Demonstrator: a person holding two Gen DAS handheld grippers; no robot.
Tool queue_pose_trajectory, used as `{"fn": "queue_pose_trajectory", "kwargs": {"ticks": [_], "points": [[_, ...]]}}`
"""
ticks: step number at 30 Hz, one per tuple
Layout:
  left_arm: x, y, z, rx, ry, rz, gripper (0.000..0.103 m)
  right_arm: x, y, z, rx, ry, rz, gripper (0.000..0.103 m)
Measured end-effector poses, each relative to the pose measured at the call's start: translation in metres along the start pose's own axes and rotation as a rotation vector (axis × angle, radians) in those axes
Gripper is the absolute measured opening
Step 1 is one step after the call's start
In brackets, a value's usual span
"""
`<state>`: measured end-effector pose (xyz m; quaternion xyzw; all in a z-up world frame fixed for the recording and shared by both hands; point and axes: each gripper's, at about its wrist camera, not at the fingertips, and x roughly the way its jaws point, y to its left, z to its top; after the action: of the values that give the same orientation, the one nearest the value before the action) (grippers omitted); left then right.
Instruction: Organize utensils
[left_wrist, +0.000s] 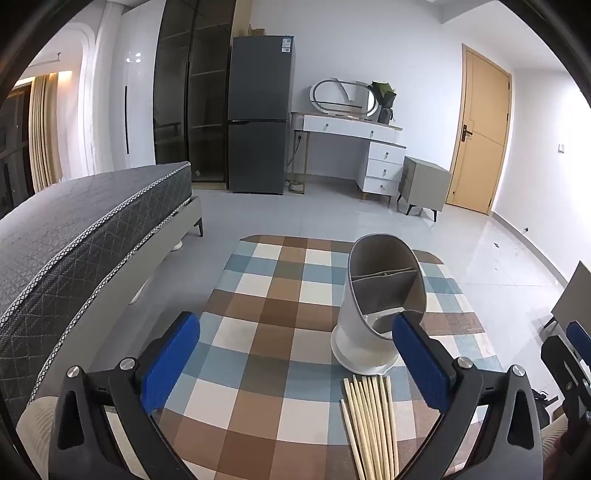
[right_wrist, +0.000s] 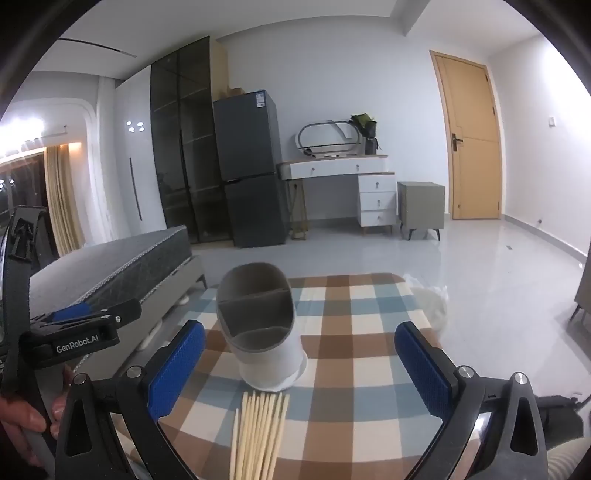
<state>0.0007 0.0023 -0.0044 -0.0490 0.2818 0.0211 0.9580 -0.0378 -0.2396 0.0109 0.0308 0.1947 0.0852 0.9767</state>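
Observation:
A white utensil holder (left_wrist: 373, 314) with grey inner dividers stands on the checkered tablecloth (left_wrist: 266, 332); its compartments look empty. Several pale wooden chopsticks (left_wrist: 373, 424) lie in a bundle on the cloth just in front of it. My left gripper (left_wrist: 295, 343) hovers open above the cloth, with the holder near its right finger and nothing between the blue pads. In the right wrist view the holder (right_wrist: 258, 325) and chopsticks (right_wrist: 258, 432) lie ahead, left of centre, and my right gripper (right_wrist: 301, 350) stands wide open and empty. The left gripper's body (right_wrist: 74, 332) shows at the left edge.
The table is small, with rounded corners and floor all around. A bed (left_wrist: 74, 236) runs along the left. A dark fridge (left_wrist: 258, 122), a white dressing table (left_wrist: 351, 136), a grey nightstand (left_wrist: 421, 184) and a wooden door (left_wrist: 480, 129) stand by the far wall.

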Motion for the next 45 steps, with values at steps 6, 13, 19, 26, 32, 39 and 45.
{"fn": "queue_pose_trajectory", "kwargs": {"ticks": [6,13,19,26,32,39,45], "points": [[-0.0001,-0.0003,0.0006,0.0,0.007,-0.01,0.101,-0.0003,0.0009,-0.0005,-0.007,0.001,-0.002,0.103],[0.0016,-0.0004,0.0002,-0.004,0.017,-0.022,0.101,-0.0012,0.0005,-0.0009,-0.005,0.001,-0.008,0.103],[0.0019,-0.001,-0.0003,-0.002,0.017,-0.023,0.101,-0.0005,0.0011,-0.0007,-0.012,0.0,-0.011,0.103],[0.0012,-0.002,-0.0008,-0.001,0.02,-0.02,0.101,-0.0011,0.0018,-0.0008,-0.014,0.0,-0.009,0.103],[0.0008,-0.0018,-0.0016,-0.004,0.024,-0.025,0.101,-0.001,0.0033,-0.0003,-0.021,-0.001,-0.007,0.103],[-0.0001,-0.0016,-0.0015,-0.005,0.024,-0.029,0.101,-0.0005,0.0041,-0.0001,-0.021,-0.002,-0.009,0.103],[0.0001,-0.0017,-0.0013,-0.002,0.027,-0.026,0.101,0.0003,0.004,-0.001,-0.019,0.005,-0.01,0.103]]}}
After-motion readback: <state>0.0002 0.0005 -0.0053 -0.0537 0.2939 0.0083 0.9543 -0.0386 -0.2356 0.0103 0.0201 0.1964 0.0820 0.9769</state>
